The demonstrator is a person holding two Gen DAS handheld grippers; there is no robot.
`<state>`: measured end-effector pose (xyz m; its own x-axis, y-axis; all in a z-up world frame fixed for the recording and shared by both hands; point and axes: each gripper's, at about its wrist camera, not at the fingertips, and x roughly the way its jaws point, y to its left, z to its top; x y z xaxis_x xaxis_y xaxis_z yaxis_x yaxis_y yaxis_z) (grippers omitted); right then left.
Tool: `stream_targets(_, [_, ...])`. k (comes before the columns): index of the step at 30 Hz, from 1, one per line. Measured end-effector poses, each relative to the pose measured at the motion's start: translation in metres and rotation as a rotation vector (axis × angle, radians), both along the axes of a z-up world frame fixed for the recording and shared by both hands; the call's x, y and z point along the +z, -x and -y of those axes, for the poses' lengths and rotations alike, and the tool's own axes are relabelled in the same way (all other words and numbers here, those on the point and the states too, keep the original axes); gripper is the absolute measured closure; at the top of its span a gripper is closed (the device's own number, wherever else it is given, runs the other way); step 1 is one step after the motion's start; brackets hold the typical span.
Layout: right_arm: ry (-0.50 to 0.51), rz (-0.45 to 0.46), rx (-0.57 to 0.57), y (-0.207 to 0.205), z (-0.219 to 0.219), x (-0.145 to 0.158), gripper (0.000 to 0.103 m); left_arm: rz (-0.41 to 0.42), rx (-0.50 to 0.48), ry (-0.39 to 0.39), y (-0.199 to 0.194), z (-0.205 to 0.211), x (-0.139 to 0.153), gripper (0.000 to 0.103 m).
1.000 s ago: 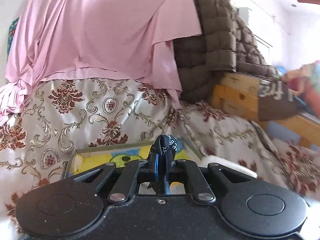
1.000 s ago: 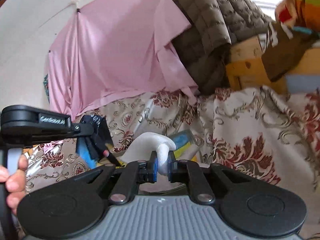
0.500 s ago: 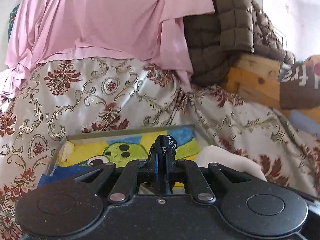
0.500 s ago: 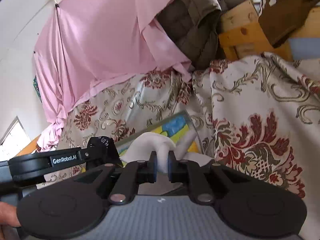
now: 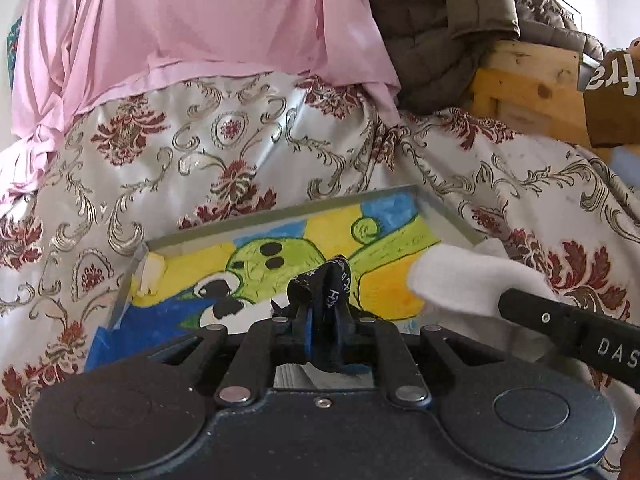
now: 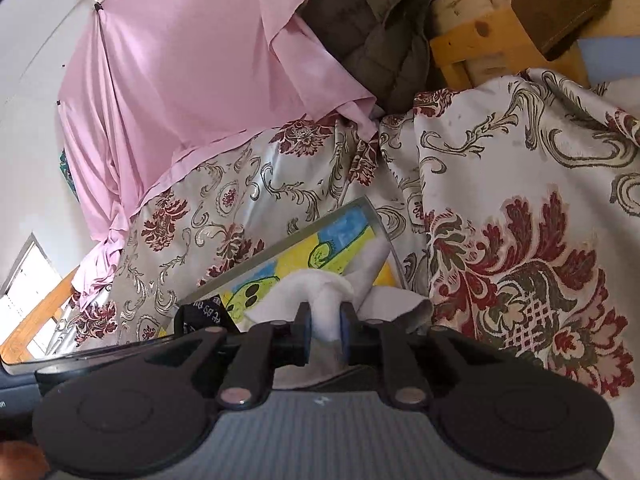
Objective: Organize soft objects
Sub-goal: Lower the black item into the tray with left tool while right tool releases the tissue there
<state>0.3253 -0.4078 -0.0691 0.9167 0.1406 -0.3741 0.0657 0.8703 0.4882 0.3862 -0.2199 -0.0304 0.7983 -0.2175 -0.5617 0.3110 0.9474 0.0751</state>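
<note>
My left gripper (image 5: 324, 320) is shut on a black cloth item with white lettering (image 5: 330, 282) and holds it over a shallow tray (image 5: 280, 214) whose bottom bears a yellow, green and blue drawing. My right gripper (image 6: 325, 328) is shut on a white cloth (image 6: 320, 292) and holds it over the tray's right end (image 6: 370, 210). In the left wrist view the white cloth (image 5: 468, 280) hangs at the right, beside the right gripper's black body (image 5: 572, 332). In the right wrist view the black item (image 6: 202, 312) shows at the left.
The tray lies on a bed covered with a cream and maroon floral spread (image 5: 224, 152). A pink sheet (image 5: 192, 20) hangs behind. A brown quilted jacket (image 5: 448, 28) lies over a wooden frame (image 5: 532, 80) at the back right.
Both grippers have come lower and closer to the tray, which now fills more of each view. Each still holds its cloth. The white cloth now overlaps the tray's right end.
</note>
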Motion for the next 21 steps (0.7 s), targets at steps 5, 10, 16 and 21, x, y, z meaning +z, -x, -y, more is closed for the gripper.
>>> stream_targets(5, [0.004,-0.015,0.009,-0.002,-0.001,-0.001,0.079,-0.014,-0.008,-0.006,0.001,0.001,-0.005,0.088])
stream_targets(10, [0.012,-0.015,0.016,-0.002,-0.002,0.000,0.068,-0.020,-0.012,-0.010,0.003,0.001,-0.006,0.085])
stream_targets(16, [0.030,-0.015,0.017,-0.002,-0.002,0.002,0.052,-0.027,0.001,0.012,0.005,-0.001,-0.004,0.075])
stream_targets(21, [0.052,-0.008,0.017,0.003,-0.002,0.010,0.040,-0.026,0.010,0.029,0.010,-0.004,-0.002,0.066])
